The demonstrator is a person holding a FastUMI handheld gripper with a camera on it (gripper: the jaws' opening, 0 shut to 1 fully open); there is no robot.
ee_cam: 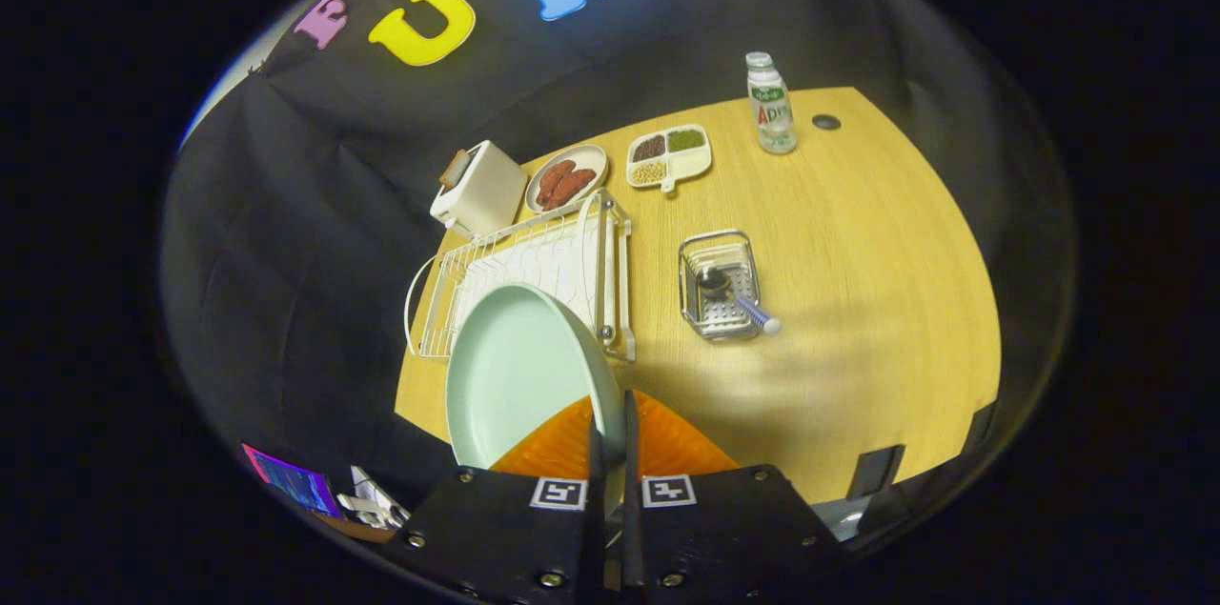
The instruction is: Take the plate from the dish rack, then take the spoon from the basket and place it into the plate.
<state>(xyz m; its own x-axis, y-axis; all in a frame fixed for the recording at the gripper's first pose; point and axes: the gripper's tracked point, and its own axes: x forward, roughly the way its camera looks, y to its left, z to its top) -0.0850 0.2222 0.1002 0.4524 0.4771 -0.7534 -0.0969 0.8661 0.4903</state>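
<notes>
A pale green plate (515,376) is held up edge-on between my orange fingers (658,443), lifted above the near end of the white wire dish rack (534,272). My gripper (610,438) is shut on the plate's rim. To the right of the rack stands a small metal basket (720,286). In it lies a spoon (739,298), its bowl down inside and its blue-white handle sticking out over the basket's near rim.
Beyond the rack stand a white toaster (479,189), a plate of sausages (566,178) and a divided tray of grains (669,157). A small bottle (770,105) stands at the table's far side. Bare wooden tabletop (858,300) spreads right of the basket.
</notes>
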